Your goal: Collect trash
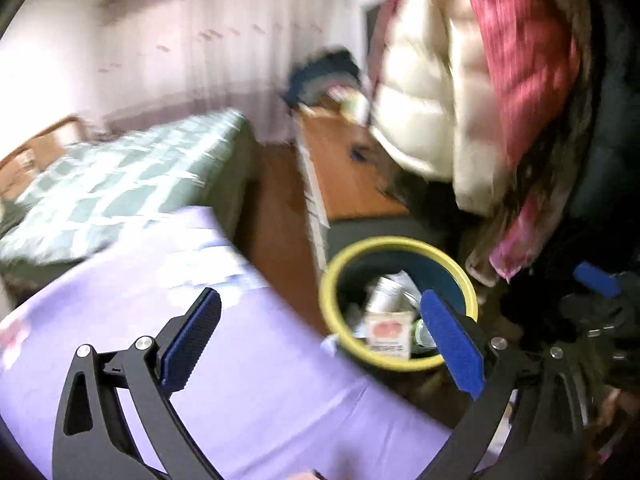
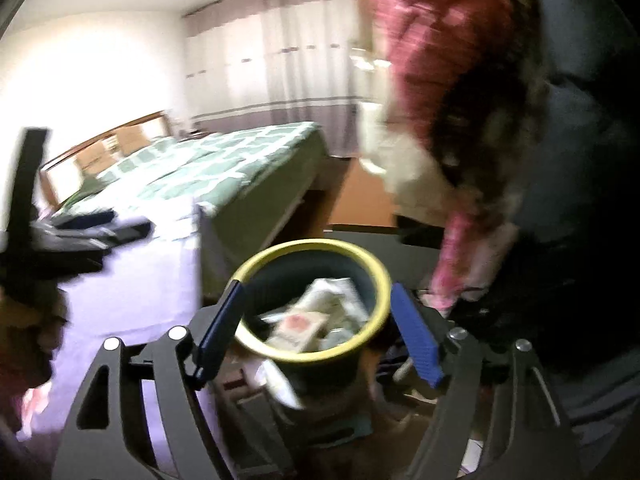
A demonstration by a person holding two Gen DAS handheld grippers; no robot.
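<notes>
Left wrist view: left gripper (image 1: 320, 334) spread wide, nothing between pads; trash bin (image 1: 400, 242) (yellow rim) just ahead, right of lavender sheet (image 1: 256, 368). Inside: carton (image 1: 387, 334), crumpled paper (image 1: 390, 288).

Right wrist view: right gripper (image 2: 320, 334) open, empty, straddling trash bin (image 2: 316, 245); carton (image 2: 298, 326) and paper (image 2: 332, 290) inside.

hanging coats (image 1: 500, 92) motion-blurred, bin (image 2: 372, 276) contents partly hidden, indistinct
</notes>
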